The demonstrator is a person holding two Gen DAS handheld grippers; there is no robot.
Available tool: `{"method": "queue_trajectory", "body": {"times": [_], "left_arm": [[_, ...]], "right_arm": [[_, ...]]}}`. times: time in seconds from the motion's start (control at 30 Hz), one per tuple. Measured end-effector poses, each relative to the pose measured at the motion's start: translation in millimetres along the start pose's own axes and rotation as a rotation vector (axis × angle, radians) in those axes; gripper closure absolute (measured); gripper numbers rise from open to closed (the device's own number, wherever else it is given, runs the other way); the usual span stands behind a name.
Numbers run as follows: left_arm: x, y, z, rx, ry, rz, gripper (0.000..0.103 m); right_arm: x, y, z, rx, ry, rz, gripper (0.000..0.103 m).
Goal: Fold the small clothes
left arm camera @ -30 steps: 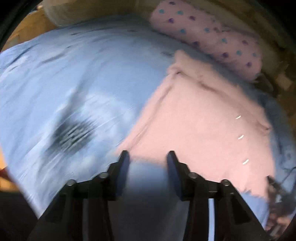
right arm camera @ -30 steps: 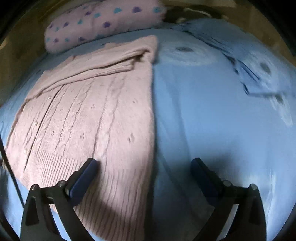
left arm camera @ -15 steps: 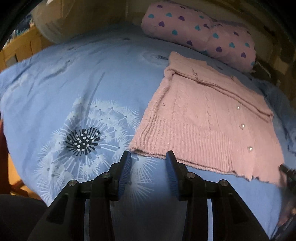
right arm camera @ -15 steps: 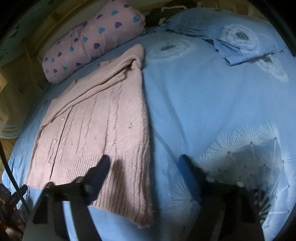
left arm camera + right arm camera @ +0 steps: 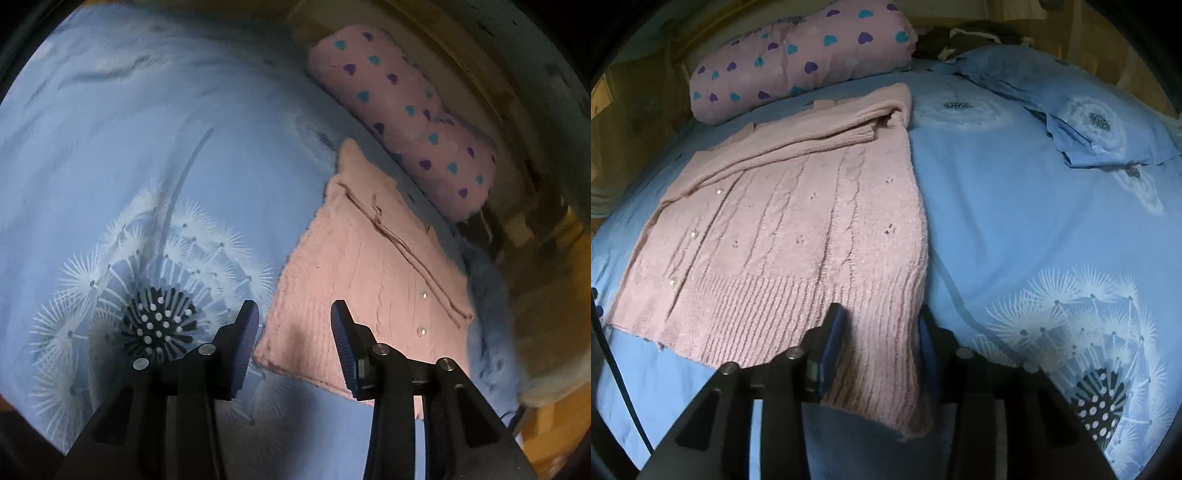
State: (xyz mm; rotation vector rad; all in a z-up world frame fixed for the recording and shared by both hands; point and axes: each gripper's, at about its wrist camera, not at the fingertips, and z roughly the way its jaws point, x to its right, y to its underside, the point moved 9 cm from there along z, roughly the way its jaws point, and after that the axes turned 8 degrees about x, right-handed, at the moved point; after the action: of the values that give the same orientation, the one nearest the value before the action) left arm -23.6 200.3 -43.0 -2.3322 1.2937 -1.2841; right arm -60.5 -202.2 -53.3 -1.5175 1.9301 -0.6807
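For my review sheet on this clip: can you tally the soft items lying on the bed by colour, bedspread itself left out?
Pink: 2, the knitted cardigan and the heart-print pillow.
Blue: 1, the dandelion-print pillow at the far side of the bedspread.
Dark: 1, a crumpled cloth behind the pillows, too dim to identify.
Total: 4

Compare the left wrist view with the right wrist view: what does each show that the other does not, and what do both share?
Only the left wrist view shows the left gripper, jaws apart over the cardigan's hem corner, holding nothing.

Only the right wrist view shows the right gripper, whose jaws have just been closing around the cardigan's hem, a blue pillow and a dark cable.

Both share the cardigan, the heart-print pillow and the dandelion bedsheet.
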Motion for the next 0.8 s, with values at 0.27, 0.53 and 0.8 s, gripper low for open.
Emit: {"method": "queue_trajectory", "body": {"times": [0.27,0.53,0.8], "left_arm": [[12,29,23,-0.114,0.01,0.015,0.082],[2,21,31,-0.108,0.058,-0.118,0.091],[15,35,41,-0.174,0.114,-0.045,0.103]], "right_arm": [[-15,0,6,-0.048,-0.087,-0.023,0.0],[-20,3,9,-0.049,-0.094,-0.025,0.001],[1,-5,4,-0.013,-0.023,0.034,0.079]]}}
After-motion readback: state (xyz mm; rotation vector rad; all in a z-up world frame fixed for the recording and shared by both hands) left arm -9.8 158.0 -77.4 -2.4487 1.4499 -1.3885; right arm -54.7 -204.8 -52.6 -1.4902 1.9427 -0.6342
